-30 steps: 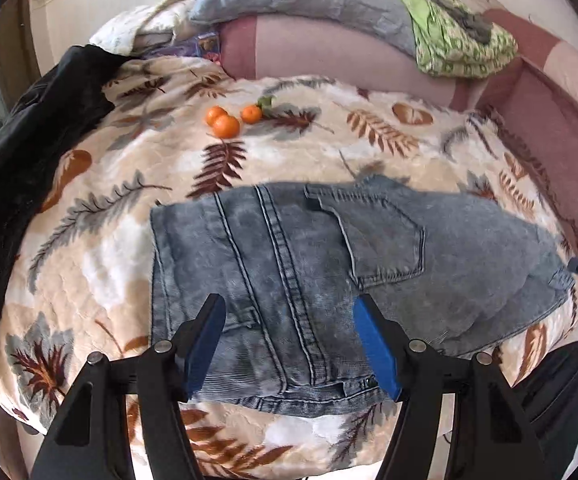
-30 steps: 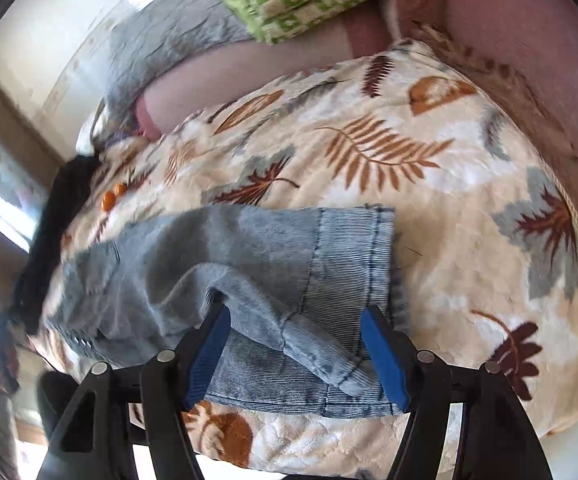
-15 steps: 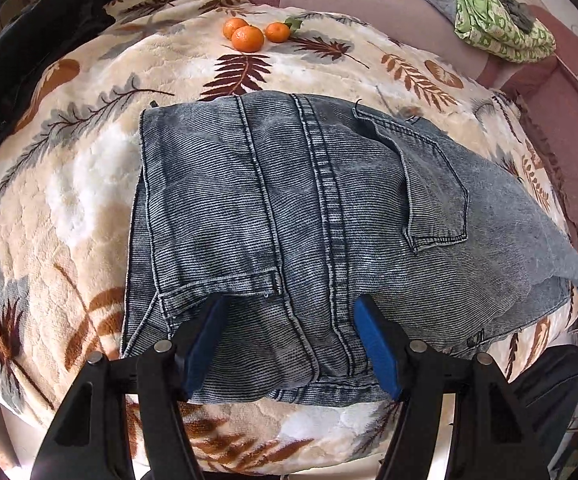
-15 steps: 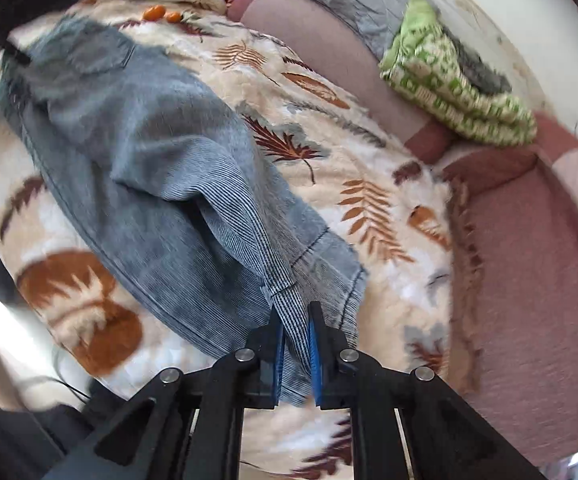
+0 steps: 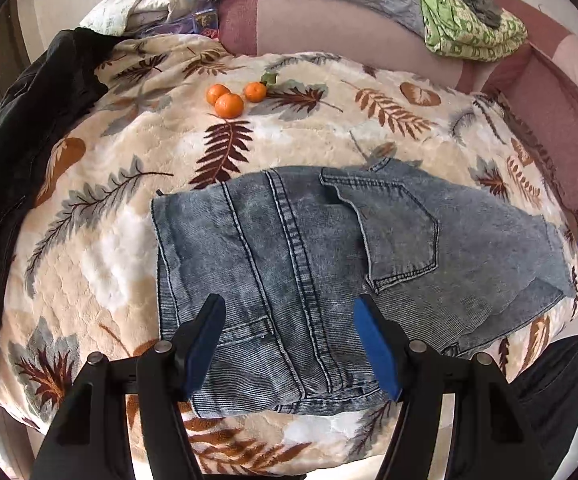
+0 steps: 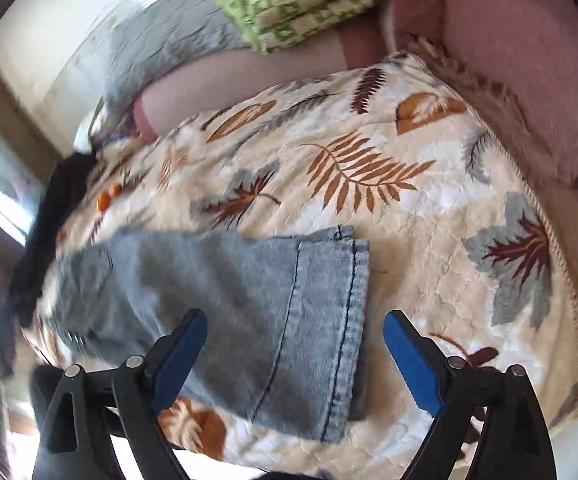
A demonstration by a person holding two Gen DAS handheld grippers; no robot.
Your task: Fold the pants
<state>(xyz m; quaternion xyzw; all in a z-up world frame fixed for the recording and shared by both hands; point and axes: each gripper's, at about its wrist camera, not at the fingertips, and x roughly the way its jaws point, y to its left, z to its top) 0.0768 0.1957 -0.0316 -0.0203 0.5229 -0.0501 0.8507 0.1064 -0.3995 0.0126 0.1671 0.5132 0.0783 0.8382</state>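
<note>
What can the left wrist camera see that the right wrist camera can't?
Only the left view shows the back pocket and waistband end of the jeans, and the left gripper, open above them.

Only the right view shows the leg hem lying flat, and the right gripper, whose jaws have just been opening; they stand wide with the hem between them, not pressed.

Both show the jeans, the leaf blanket, the oranges (tiny and blurred in the right view), the green cloth and the black jacket.
</note>
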